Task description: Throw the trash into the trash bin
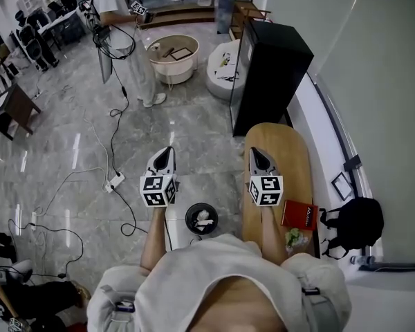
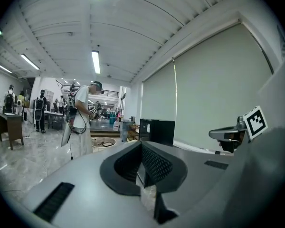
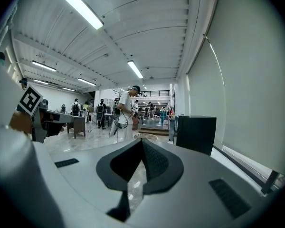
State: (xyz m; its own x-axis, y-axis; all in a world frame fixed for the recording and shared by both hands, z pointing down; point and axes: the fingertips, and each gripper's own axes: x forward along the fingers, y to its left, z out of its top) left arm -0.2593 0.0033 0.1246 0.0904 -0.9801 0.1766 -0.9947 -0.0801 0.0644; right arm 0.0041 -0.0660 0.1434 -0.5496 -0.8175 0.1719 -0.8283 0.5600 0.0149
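A small black trash bin (image 1: 201, 218) stands on the floor between my arms, with crumpled white paper in it. On the wooden table (image 1: 279, 151), near its front end, lie a red packet (image 1: 300, 215) and a bit of green trash (image 1: 293, 238). My left gripper (image 1: 167, 149) hangs over the floor, left of the table, its jaws together and empty (image 2: 141, 144). My right gripper (image 1: 253, 150) is held above the table top, well beyond the red packet. It is shut with nothing in it (image 3: 141, 140). Both point nearly level into the room.
A tall black cabinet (image 1: 266, 75) stands past the table's far end. A black backpack (image 1: 353, 223) lies right of the table by the wall. Cables and a power strip (image 1: 114, 180) run over the floor at left. A person (image 1: 121, 26) stands beside round tubs (image 1: 173, 57) farther off.
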